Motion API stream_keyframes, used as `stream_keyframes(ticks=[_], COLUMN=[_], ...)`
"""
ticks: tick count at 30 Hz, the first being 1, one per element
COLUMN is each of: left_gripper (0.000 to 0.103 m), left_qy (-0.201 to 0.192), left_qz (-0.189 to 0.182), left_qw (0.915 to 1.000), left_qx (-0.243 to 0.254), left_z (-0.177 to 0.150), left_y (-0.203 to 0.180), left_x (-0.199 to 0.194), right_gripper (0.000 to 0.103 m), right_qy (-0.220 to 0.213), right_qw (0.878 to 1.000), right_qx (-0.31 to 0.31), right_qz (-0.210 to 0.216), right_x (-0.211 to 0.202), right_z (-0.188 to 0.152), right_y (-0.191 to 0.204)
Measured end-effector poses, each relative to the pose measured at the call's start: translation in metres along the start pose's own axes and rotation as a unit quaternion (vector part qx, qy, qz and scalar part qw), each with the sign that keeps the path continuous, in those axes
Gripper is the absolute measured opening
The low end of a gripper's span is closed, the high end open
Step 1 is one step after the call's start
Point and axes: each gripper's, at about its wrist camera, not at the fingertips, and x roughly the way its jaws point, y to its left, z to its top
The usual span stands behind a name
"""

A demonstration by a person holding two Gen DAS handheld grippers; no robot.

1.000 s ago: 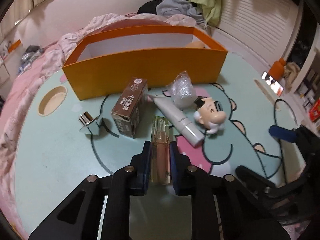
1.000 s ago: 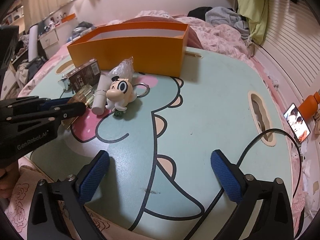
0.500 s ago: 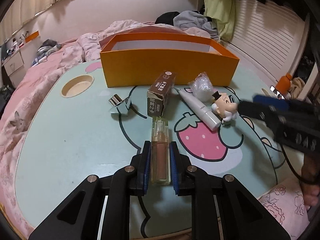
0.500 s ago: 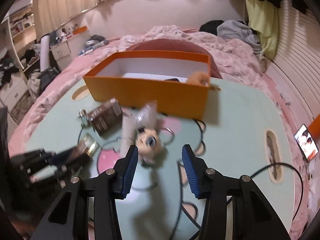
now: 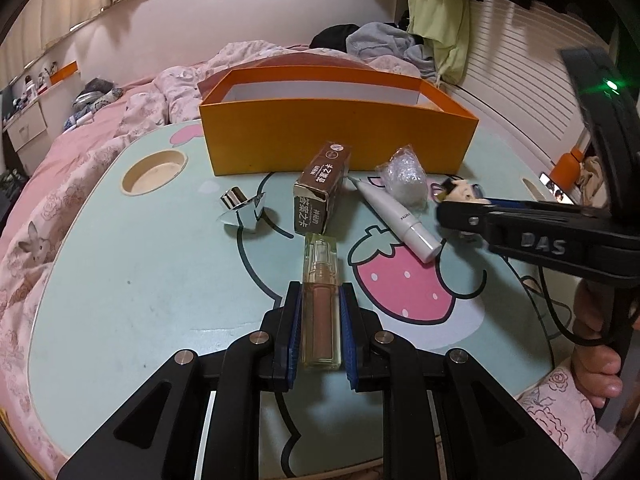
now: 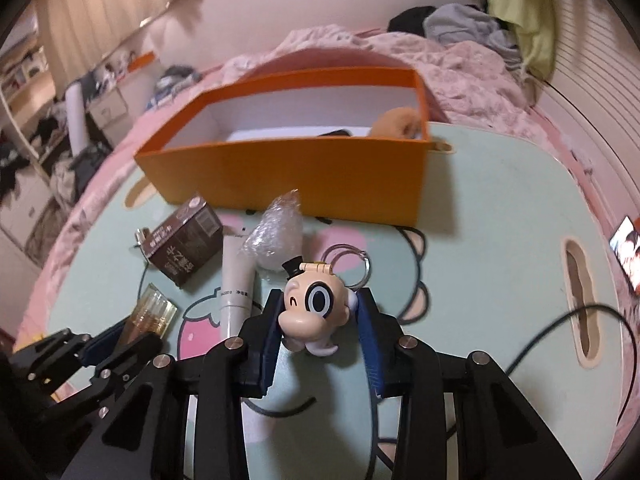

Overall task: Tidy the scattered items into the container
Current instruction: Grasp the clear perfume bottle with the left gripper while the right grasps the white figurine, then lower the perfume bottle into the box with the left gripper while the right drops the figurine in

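My left gripper point(image 5: 320, 296) is shut on a clear lip gloss tube point(image 5: 320, 264), which points toward the orange box point(image 5: 340, 140) at the table's far side. My right gripper point(image 6: 320, 296) has its jaws closing on a cartoon figure keychain point(image 6: 316, 308); the blue pads touch both sides of its head, and its ring trails behind. A brown carton point(image 5: 320, 196), a white tube point(image 5: 396, 216), a clear plastic bundle point(image 5: 404, 176) and a silver piece point(image 5: 240, 208) lie in front of the box. A fluffy tan thing point(image 6: 398, 122) sits inside the box.
The pale green cartoon table point(image 5: 140, 280) stands on a pink bed and has a round cup recess point(image 5: 154, 166) at the left. A black cable point(image 6: 560, 328) crosses its right side near a slot point(image 6: 580, 300). A lit phone point(image 6: 628, 248) lies off the right edge.
My right gripper swung left from bare table to the keychain figure and narrowed from wide open until its pads met the head. The left gripper pulled back from the box, still gripping the lip gloss.
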Motion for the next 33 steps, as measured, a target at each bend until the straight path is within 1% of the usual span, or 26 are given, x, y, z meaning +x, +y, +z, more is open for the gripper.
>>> stream_keyframes(ticks=[2,5,9,13,14,17,19,22,24,26,29,33], left_gripper=[0.019,0.019,0.019,0.019,0.019,0.019,0.019,0.019,0.019,0.019,0.019,0.019], left_qy=[0.001,0.003,0.004,-0.012,-0.014,-0.012,-0.019,-0.038,-0.045,-0.047,-0.045,-0.034], left_qz=[-0.001,-0.008,-0.019,-0.023,-0.028,-0.062,-0.069,-0.056,-0.059,-0.065,-0.064,-0.048], left_qw=[1.0,1.0,0.9998,0.9995,0.9994,0.998,0.9974,0.9976,0.9972,0.9968,0.9969,0.9981], left_qx=[-0.001,-0.003,0.005,0.015,0.014,0.001,0.0,0.012,0.011,0.005,0.01,0.018], left_z=[0.001,0.002,0.006,0.015,0.017,0.028,0.04,0.062,0.082,0.104,0.129,0.15], left_y=[0.0,0.001,-0.002,-0.004,-0.003,0.002,0.004,0.004,0.006,0.012,0.015,0.013], left_x=[0.0,0.001,-0.001,-0.011,-0.013,-0.015,-0.018,-0.023,-0.024,-0.022,-0.014,0.004], right_gripper=[0.034,0.034,0.034,0.034,0.034,0.034,0.034,0.034,0.034,0.034,0.034,0.034], right_qy=[-0.017,-0.031,-0.04,-0.049,-0.052,-0.06,-0.067,-0.082,-0.09,-0.095,-0.101,-0.092], right_qw=[1.0,0.999,0.999,0.999,0.999,0.998,0.997,0.996,0.995,0.994,0.994,0.995], right_qx=[0.014,0.021,0.002,-0.011,-0.014,-0.025,-0.031,-0.04,-0.045,-0.046,-0.049,-0.043], right_qz=[0.003,0.008,0.0,0.007,0.007,0.008,0.008,0.004,-0.001,-0.002,-0.005,-0.003], right_x=[-0.01,-0.023,-0.032,-0.041,-0.043,-0.048,-0.052,-0.056,-0.058,-0.058,-0.055,-0.043], right_z=[-0.002,-0.003,0.0,0.005,0.007,0.015,0.023,0.038,0.051,0.065,0.085,0.108], right_y=[-0.006,-0.01,-0.004,0.001,0.002,0.006,0.007,0.01,0.012,0.014,0.017,0.016])
